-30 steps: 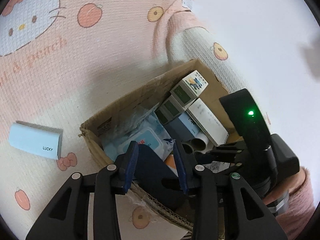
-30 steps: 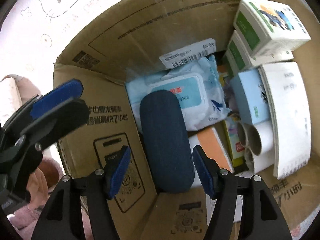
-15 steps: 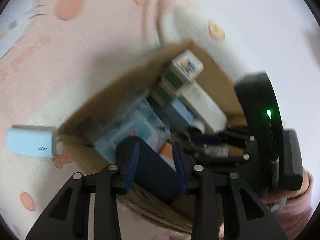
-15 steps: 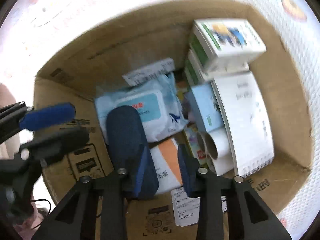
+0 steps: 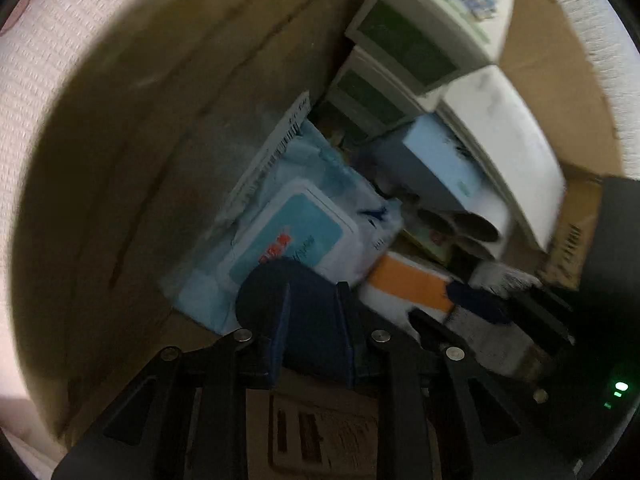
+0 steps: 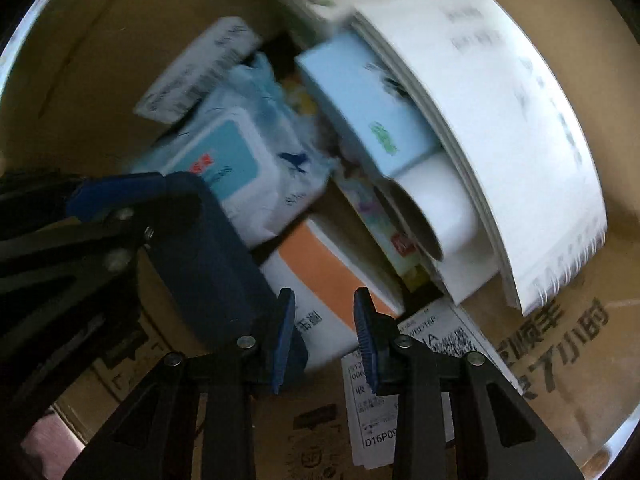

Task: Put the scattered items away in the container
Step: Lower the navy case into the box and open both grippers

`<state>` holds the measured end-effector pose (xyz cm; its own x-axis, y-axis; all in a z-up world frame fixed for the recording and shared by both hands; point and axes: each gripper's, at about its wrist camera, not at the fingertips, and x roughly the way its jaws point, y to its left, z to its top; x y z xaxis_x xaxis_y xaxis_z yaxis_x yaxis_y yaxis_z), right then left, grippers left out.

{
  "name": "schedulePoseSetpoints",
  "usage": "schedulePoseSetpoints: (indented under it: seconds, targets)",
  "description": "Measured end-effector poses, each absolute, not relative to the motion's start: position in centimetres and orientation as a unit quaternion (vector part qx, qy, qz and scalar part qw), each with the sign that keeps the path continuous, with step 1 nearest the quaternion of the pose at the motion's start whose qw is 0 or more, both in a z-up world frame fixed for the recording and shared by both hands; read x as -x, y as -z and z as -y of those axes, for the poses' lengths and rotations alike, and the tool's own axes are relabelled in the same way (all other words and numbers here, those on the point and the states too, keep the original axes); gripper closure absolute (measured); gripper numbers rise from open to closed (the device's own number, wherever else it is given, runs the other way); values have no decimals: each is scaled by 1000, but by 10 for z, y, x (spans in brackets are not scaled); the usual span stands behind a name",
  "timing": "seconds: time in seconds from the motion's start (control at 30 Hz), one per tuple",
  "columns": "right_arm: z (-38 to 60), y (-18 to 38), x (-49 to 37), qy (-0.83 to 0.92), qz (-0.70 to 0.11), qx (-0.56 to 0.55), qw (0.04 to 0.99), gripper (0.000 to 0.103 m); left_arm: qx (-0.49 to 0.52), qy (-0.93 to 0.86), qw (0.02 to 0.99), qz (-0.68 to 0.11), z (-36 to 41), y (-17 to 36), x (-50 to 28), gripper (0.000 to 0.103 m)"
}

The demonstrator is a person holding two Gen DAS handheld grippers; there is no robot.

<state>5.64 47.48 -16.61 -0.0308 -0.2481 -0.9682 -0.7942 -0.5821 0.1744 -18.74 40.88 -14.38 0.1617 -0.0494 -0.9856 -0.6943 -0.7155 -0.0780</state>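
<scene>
My left gripper (image 5: 312, 328) is shut on a dark blue glasses case (image 5: 308, 316) and holds it low inside the cardboard box (image 5: 120, 160), over a pale blue wet-wipes pack (image 5: 304, 224). In the right wrist view the case (image 6: 216, 256) and the left gripper's fingers (image 6: 116, 196) are at the left. My right gripper (image 6: 324, 336) is inside the box too, with its jaws narrowed and nothing between them, just right of the case and above an orange-and-white packet (image 6: 320, 276).
The box (image 6: 560, 360) also holds green-and-white cartons (image 5: 424, 40), a pale blue carton (image 6: 368, 108), a white notebook (image 6: 500, 120), paper rolls (image 6: 428, 216) and a barcode label (image 6: 400, 376). A pink-patterned cloth (image 5: 36, 40) lies outside the box.
Both grippers have moved down into the box. My left gripper has lowered the glasses case onto the wipes pack. My right gripper has narrowed its jaws and shifted to the case's right.
</scene>
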Motion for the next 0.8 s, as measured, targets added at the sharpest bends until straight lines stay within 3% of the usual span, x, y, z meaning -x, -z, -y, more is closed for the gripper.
schedulePoseSetpoints:
  seconds: [0.4, 0.53, 0.8]
  targets:
    - [-464, 169, -51, -567, -379, 696, 224, 75, 710, -597, 232, -292, -398, 155, 185, 78]
    - [-459, 168, -44, -565, -371, 705, 216, 75, 716, -589, 228, -298, -389, 154, 186, 70]
    - [-462, 159, -46, -561, -382, 699, 222, 75, 724, -584, 228, -288, -371, 152, 181, 70]
